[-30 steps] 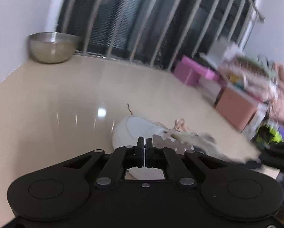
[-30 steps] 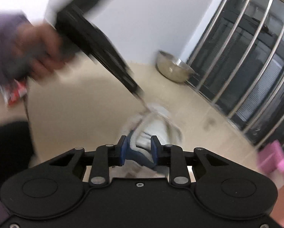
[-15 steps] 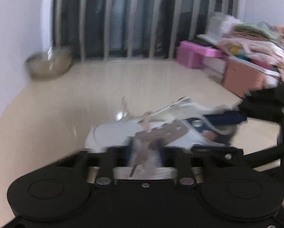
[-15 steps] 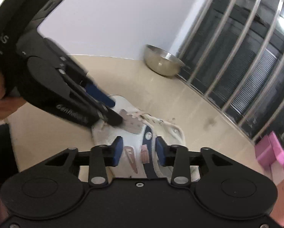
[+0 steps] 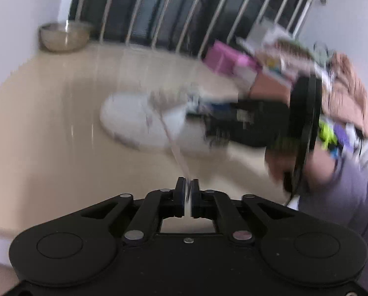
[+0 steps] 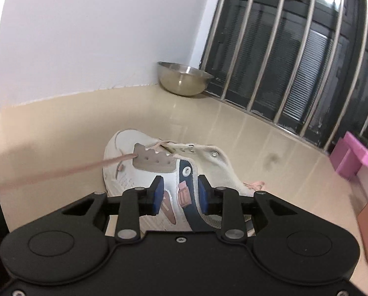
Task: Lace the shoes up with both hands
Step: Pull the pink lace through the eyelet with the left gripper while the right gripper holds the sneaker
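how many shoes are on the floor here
1. A single white shoe lies on the tan floor, just ahead of the right tongs; the left tongs pull its pink lace. A mate may be out of view.

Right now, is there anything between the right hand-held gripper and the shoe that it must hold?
Nothing visible does. The right hand-held gripper is open around the rear of the white shoe. The pink lace runs off to the left, clear of it.

The white fabric sneaker (image 6: 144, 172) bore navy trim, a grey eyelet panel and a pale pink lace (image 6: 60, 170).
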Tool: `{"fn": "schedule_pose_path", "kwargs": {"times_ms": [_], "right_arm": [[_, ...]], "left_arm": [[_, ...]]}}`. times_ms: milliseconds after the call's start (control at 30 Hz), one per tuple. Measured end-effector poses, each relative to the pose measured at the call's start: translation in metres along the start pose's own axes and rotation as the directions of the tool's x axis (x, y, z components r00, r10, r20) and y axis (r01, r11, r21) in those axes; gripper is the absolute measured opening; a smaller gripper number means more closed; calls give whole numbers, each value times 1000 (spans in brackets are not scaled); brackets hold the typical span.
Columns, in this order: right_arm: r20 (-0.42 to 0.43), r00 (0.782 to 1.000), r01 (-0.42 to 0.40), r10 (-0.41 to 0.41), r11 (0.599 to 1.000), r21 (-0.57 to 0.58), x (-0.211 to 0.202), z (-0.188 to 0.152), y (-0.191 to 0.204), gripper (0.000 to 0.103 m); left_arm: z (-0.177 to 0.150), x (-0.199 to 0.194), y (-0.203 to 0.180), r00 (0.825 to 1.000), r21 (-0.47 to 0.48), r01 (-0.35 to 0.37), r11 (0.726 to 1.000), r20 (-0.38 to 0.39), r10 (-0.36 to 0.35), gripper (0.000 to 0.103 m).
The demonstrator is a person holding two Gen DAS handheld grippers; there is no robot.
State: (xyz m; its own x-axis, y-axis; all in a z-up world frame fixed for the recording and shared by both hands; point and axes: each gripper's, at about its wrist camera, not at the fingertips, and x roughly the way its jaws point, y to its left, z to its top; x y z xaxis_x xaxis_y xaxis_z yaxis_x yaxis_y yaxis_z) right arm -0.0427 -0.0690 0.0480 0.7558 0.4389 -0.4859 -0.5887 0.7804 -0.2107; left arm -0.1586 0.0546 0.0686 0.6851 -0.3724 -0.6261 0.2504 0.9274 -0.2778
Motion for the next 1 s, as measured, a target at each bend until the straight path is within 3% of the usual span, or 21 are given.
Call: {"fn": "schedule_pose_path", "kwargs": {"times_ms": [67, 133, 267, 333, 367, 400, 467, 533, 700, 833, 933, 1000], "right_arm": [[6, 1000, -6, 6, 1000, 17, -1, -1, -2, 31], [9, 1000, -12, 12, 999, 29, -3, -2, -3, 31], [21, 1000, -11, 10, 998, 58, -4, -5, -4, 31], [25, 1000, -2, 0, 998, 67, -4, -6, -3, 31], [25, 1000, 4, -5, 997, 73, -4, -6, -2, 31], [24, 1000, 9, -11, 997, 78, -4, -6, -2, 31], [23, 999, 20, -22, 996, 86, -3, -6, -1, 32], [26, 999, 29, -31, 996, 88, -3, -7, 1, 32], [30, 998, 48, -51, 995, 88, -1, -8, 3, 33], [37, 998, 44, -48, 995, 94, -2, -9, 2, 33], [40, 998, 47, -51, 994, 94, -1, -9, 2, 33], [41, 998, 43, -47, 994, 99, -2, -9, 2, 33]], "left_arm": [[3, 7, 8, 997, -20, -72, 997, 21, 72, 35], [21, 23, 14, 990, -20, -116, 993, 77, 118, 38], [60, 61, 15, 977, 36, -166, 985, 140, 160, 37], [72, 80, 14, 977, 43, -184, 982, 120, 178, 35], [75, 87, 16, 980, 36, -175, 984, 105, 170, 33], [78, 93, 17, 983, 25, -160, 987, 89, 158, 22], [80, 102, 18, 987, 6, -144, 990, 69, 143, 17], [76, 101, 15, 987, 16, -143, 990, 74, 142, 0], [52, 77, 15, 991, -21, -118, 993, 58, 119, 0], [6, 31, 15, 994, -36, -106, 994, 11, 107, 0], [-5, 11, 11, 992, 1, -102, 995, 74, 101, 1], [2, 11, 5, 986, 55, -123, 991, 124, 115, 10]]}}
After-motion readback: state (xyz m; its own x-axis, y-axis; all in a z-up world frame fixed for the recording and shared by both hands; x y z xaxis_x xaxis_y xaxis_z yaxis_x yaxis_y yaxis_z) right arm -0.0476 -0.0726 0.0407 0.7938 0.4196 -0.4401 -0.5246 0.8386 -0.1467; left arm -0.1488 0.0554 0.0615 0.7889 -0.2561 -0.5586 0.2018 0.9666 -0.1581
